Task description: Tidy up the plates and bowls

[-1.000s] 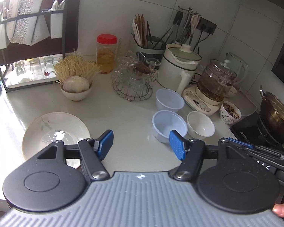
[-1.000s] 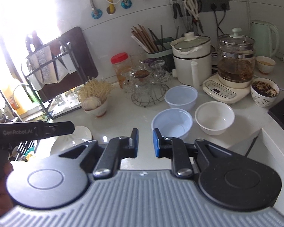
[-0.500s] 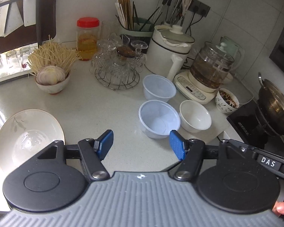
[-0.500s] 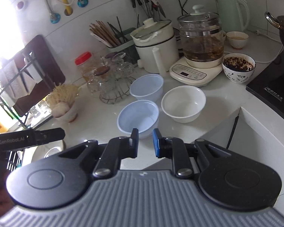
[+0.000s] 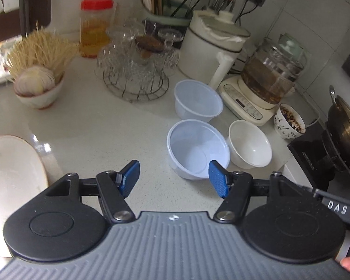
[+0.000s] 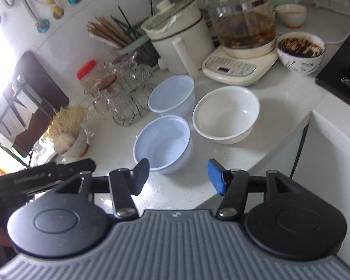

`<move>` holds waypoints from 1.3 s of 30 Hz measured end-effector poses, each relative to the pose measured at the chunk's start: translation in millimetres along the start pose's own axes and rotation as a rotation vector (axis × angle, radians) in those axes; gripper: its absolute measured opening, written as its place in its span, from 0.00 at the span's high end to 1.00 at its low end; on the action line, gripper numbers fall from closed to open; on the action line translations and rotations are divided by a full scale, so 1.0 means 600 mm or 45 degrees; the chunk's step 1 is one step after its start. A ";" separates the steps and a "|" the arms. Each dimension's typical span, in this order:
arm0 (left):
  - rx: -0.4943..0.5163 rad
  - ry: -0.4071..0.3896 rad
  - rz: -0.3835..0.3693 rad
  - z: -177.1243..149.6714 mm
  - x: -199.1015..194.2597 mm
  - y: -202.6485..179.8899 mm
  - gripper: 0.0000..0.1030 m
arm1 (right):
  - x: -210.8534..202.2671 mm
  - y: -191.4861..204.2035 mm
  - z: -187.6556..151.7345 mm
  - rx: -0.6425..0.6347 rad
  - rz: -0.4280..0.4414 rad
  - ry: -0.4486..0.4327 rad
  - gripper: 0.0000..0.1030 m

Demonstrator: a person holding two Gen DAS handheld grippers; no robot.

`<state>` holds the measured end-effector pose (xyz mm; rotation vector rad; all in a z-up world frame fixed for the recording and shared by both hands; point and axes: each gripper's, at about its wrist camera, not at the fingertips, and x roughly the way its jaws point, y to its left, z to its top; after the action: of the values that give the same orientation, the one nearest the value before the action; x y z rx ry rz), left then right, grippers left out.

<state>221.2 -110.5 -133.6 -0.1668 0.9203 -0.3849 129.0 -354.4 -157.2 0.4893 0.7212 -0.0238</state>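
Observation:
Two clear plastic bowls stand on the white counter: the near one [image 5: 197,148] [image 6: 162,141] and the far one [image 5: 198,102] [image 6: 172,95]. A white ceramic bowl [image 5: 249,145] [image 6: 226,114] sits to their right. A cream plate [image 5: 11,172] lies at the far left. My left gripper [image 5: 173,179] is open and empty, its right pad just before the near plastic bowl's rim. My right gripper [image 6: 178,177] is open and empty, just in front of the near plastic bowl.
A wire rack of glassware [image 5: 137,65], a bowl of noodles and garlic [image 5: 38,86], a red-lidded jar [image 5: 95,26], a white pot [image 5: 212,46], a glass kettle [image 5: 270,77] and a filled patterned bowl [image 5: 289,122] crowd the back. A wok [image 5: 345,126] stands at the right. The counter edge drops off at right [image 6: 280,154].
My right gripper has opened from shut and moved closer to the bowls. My left gripper has moved forward and right toward the near plastic bowl, staying open.

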 end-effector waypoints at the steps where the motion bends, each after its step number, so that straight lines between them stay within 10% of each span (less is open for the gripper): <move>1: -0.015 0.016 -0.004 0.003 0.012 0.003 0.32 | 0.008 -0.002 0.002 0.015 0.009 0.002 0.43; 8: -0.012 0.080 -0.013 0.021 0.069 0.016 0.33 | 0.071 -0.007 0.010 0.051 0.013 0.069 0.46; 16: -0.107 0.145 -0.073 0.037 0.134 0.045 0.52 | 0.142 -0.006 0.016 0.124 0.008 0.163 0.71; 31: -0.159 0.197 -0.129 0.038 0.186 0.049 0.87 | 0.185 0.000 0.023 0.145 -0.022 0.208 0.81; 39: -0.108 0.168 -0.094 0.038 0.166 0.039 0.88 | 0.177 0.017 0.026 0.069 -0.037 0.182 0.83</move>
<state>299.7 -128.7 -201.1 -0.2559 1.0634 -0.4290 221.1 -336.6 -210.7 0.5357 0.8697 -0.0359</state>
